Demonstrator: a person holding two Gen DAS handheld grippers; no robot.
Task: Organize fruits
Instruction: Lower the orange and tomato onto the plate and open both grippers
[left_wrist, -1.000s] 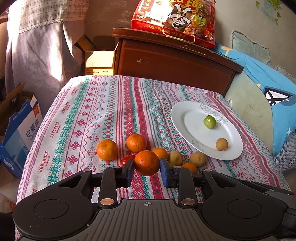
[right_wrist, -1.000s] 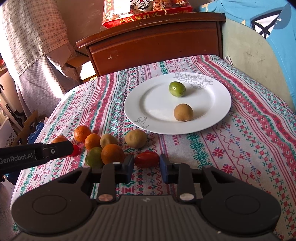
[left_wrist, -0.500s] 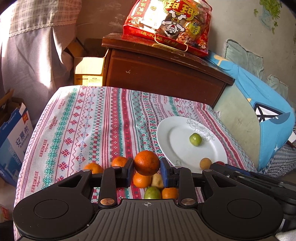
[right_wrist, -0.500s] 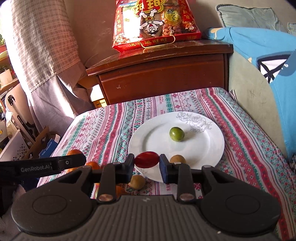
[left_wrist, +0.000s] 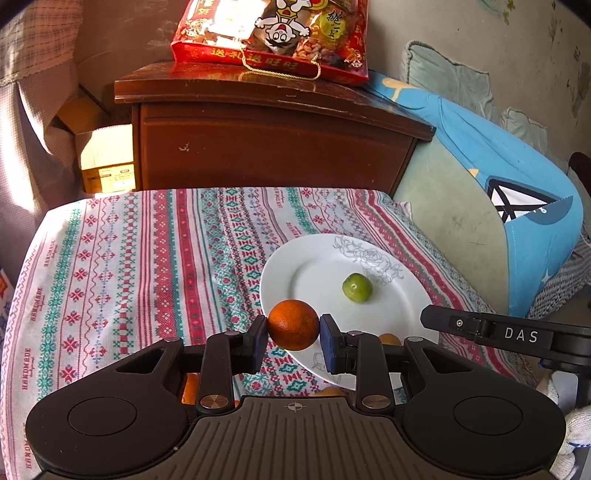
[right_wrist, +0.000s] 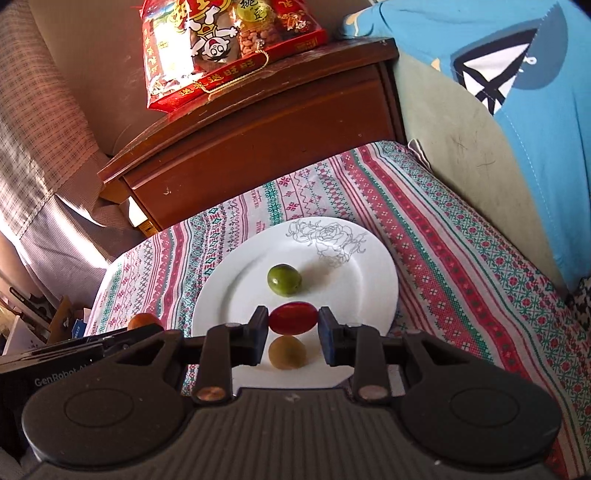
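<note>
My left gripper (left_wrist: 293, 334) is shut on an orange (left_wrist: 293, 324) and holds it in the air over the near left rim of the white plate (left_wrist: 295, 273). My right gripper (right_wrist: 293, 326) is shut on a small red tomato (right_wrist: 293, 318) and holds it above the plate (right_wrist: 221, 295). A green fruit (right_wrist: 284, 279) and a brown kiwi (right_wrist: 287, 352) lie on the plate; the green fruit (left_wrist: 357, 287) also shows in the left wrist view. The right gripper's body (left_wrist: 509, 334) shows at the right of the left view.
The table has a patterned cloth (left_wrist: 129, 266). Behind it stands a dark wooden cabinet (left_wrist: 266, 140) with a red snack bag (left_wrist: 273, 33) on top. A blue cushion (left_wrist: 517, 184) lies to the right. More oranges (left_wrist: 190, 387) sit low behind the left fingers.
Both grippers have risen and moved toward the plate with their fruit. The plate now sits closer in both views, and the loose fruit pile has dropped mostly out of sight.
</note>
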